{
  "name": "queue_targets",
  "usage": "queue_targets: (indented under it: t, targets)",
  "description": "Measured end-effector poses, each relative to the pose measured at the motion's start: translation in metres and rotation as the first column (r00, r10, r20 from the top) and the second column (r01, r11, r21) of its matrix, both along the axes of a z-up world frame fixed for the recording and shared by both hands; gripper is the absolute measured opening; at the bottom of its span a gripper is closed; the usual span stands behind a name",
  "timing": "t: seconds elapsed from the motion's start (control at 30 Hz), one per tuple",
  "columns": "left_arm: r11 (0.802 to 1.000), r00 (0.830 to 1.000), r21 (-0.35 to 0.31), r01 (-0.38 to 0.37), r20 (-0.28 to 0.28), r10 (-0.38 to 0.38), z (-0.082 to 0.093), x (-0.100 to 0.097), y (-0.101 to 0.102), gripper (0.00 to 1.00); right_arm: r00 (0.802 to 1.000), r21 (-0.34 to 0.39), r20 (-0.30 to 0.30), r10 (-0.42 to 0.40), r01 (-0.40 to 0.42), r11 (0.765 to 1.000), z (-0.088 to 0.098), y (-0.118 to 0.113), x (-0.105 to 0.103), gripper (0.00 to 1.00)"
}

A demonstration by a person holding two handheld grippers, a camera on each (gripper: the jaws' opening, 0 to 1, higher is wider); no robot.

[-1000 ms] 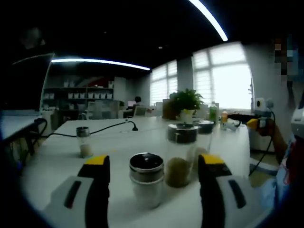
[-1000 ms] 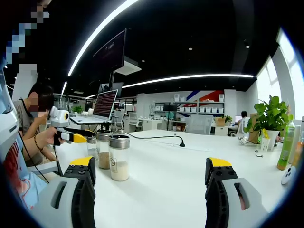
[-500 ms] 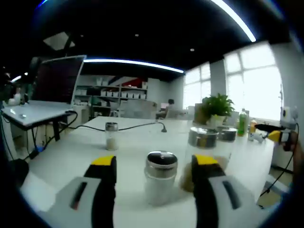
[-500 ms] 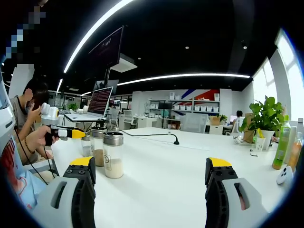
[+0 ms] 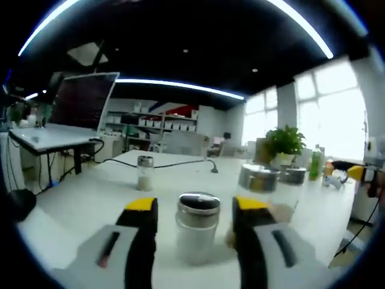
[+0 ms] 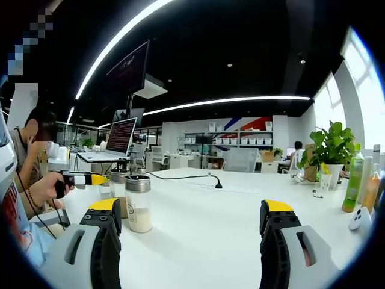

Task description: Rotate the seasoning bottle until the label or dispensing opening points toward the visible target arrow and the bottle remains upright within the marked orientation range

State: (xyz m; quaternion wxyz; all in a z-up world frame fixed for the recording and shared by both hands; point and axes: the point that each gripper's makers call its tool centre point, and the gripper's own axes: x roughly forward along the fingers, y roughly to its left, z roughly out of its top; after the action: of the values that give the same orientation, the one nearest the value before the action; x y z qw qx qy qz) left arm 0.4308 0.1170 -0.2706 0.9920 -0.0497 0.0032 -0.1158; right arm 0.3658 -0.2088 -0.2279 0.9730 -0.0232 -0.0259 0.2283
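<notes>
A short seasoning bottle (image 5: 197, 227) with a chrome lid and pale contents stands upright on the white table (image 5: 90, 198). It sits between the jaws of my left gripper (image 5: 196, 205), which is open, with a small gap showing on each side of the bottle. A taller bottle (image 5: 260, 183) with brown contents stands just behind the right jaw. In the right gripper view two bottles (image 6: 138, 203) stand at the left on the table, and beside them is the left gripper (image 6: 81, 179), held in a hand (image 6: 39, 191). My right gripper (image 6: 191, 208) is wide open over bare table.
A small bottle (image 5: 144, 172) stands alone further back, with a third lidded bottle (image 5: 293, 174) to the right. A black cable (image 6: 186, 176) crosses the table. A potted plant (image 6: 331, 147) and a green bottle (image 6: 350, 186) stand at the right. A laptop (image 6: 117, 139) sits on a side desk.
The left gripper's jaws have narrowed around the chrome-lidded bottle, and its view has swung and come nearer. The right gripper's jaws keep the same wide gap; its view has drifted slightly.
</notes>
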Motion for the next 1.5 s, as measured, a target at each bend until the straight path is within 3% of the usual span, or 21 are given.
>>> queue_targets:
  t: [0.63,0.83,0.97,1.1,1.27,1.5]
  targets:
    - [0.998,0.999,0.064,-0.030,0.038,0.028,0.002,0.015,-0.011,0.53,0.999,0.047,-0.003,-0.034,0.034,0.998,0.006,-0.010,0.006,0.97]
    - [0.997,0.998,0.065,-0.043,0.042,0.040,0.003,0.018,-0.008,0.46,0.999,0.046,-0.005,-0.032,0.032,0.998,0.007,-0.009,0.007,0.97]
    - [0.997,0.999,0.074,-0.032,0.026,0.030,0.000,0.020,-0.012,0.46,0.999,0.049,-0.007,-0.032,0.033,0.998,0.007,-0.010,0.008,0.96]
    - [0.995,0.999,0.099,-0.026,0.024,0.024,-0.003,0.021,-0.014,0.42,0.999,0.168,-0.025,0.044,-0.039,0.985,0.013,-0.001,0.002,0.95]
    - [0.995,0.999,0.093,-0.034,0.020,0.032,-0.004,0.023,-0.009,0.34,1.000,0.100,-0.007,0.002,-0.002,0.995,0.014,-0.003,0.004,0.94]
    - [0.995,0.999,0.099,-0.022,0.025,0.020,-0.005,0.024,-0.009,0.34,1.000,0.107,-0.015,-0.002,0.004,0.994,0.012,-0.004,0.004,0.94]
